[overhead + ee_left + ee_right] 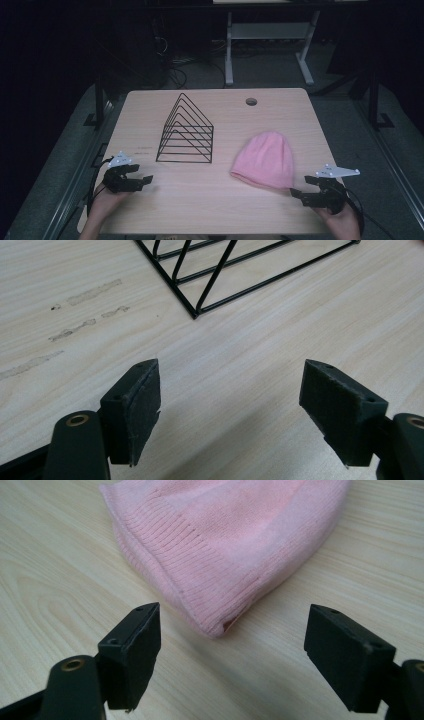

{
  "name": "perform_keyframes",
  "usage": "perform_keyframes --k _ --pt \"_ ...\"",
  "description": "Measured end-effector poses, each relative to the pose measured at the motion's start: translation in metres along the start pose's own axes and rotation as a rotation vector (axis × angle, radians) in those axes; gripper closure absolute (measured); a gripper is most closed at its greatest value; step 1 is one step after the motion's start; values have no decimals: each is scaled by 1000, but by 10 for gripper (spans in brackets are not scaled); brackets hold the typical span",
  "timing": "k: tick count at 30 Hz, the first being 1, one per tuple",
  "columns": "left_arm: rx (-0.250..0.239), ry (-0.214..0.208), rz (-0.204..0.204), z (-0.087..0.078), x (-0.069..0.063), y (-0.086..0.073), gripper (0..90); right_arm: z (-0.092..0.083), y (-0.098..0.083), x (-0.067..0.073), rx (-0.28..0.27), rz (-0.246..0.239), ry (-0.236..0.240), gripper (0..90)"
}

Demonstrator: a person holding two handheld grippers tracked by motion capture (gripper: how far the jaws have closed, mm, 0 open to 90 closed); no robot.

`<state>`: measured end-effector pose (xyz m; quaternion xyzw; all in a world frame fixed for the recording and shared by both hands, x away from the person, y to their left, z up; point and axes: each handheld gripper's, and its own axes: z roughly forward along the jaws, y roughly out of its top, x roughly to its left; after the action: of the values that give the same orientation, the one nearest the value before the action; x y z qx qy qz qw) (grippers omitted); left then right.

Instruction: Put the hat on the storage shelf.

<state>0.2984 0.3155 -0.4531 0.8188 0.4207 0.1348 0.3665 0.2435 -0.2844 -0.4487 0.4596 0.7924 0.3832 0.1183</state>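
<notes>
A pink knit beanie [265, 160] lies flat on the wooden table [210, 205], right of centre. Its ribbed brim corner [220, 625] sits just ahead of my right gripper [232, 655], whose jaws stand wide apart with nothing between them. In the high view that right gripper [305, 187] rests at the table's front right, close to the beanie's lower right edge. A black wire file rack [187, 132] stands left of the beanie. My left gripper [140, 174] is at the front left, open and empty [230, 410], with a corner of the rack [196, 315] ahead of it.
A round cable hole [251, 102] sits near the table's far edge. Faint scuff marks [75, 315] streak the wood left of the rack. Beyond the table stand a white desk frame [270, 45], cables on the floor and dark surroundings.
</notes>
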Motion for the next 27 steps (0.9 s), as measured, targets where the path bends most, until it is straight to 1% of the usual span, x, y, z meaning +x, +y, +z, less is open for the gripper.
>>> perform_keyframes --k 1,3,4,5,7,8,9,10,12,13,15,17,18,19,21,22,23,24,25,27 --pt "1 1 -1 0 0 0 246 1 0 0 -1 -8 1 217" --pt "2 2 -2 0 0 0 246 1 1 1 -2 -8 2 217" --pt "4 4 5 -1 0 -1 246 1 1 2 -3 -4 3 217" --pt "-1 5 0 -1 -1 -1 246 1 2 2 -7 -6 5 215" --pt "3 6 9 -2 -3 -2 246 2 3 1 -12 -2 15 209" --pt "0 6 7 -2 -4 -2 246 3 4 0 -13 1 23 205" --pt "0 7 18 -3 -4 -1 246 3 6 -1 -14 2 30 203" --pt "-12 4 7 -3 -5 -1 246 3 8 -1 -13 8 34 199" --pt "-11 3 13 -3 -5 -1 246 1 14 -1 -23 8 37 193" --pt "-15 0 9 -3 -5 -1 246 1 16 -1 -31 3 38 195" --pt "-18 -3 3 -2 -5 -1 246 0 18 -1 -32 5 43 195" --pt "-8 -2 2 1 -4 -1 246 -1 25 -4 -36 0 45 195" --pt "-6 -1 -2 1 -4 -1 246 0 30 -7 -38 4 49 190" --pt "0 1 7 1 -3 0 246 0 32 -8 -39 13 52 190" --pt "-3 0 8 2 -3 0 246 0 35 -10 -41 11 56 190" --pt "-4 0 8 2 -3 0 246 2 41 -12 -37 16 59 190" --pt "-3 0 8 2 -3 0 246 2 44 -13 -37 6 56 194" --pt "0 -2 10 2 -3 1 246 3 47 -13 -23 11 46 194" --pt "1 -4 2 4 -3 1 246 5 53 -16 -13 17 52 191" --pt "3 -5 12 4 -2 1 246 7 58 -19 -8 16 59 191"
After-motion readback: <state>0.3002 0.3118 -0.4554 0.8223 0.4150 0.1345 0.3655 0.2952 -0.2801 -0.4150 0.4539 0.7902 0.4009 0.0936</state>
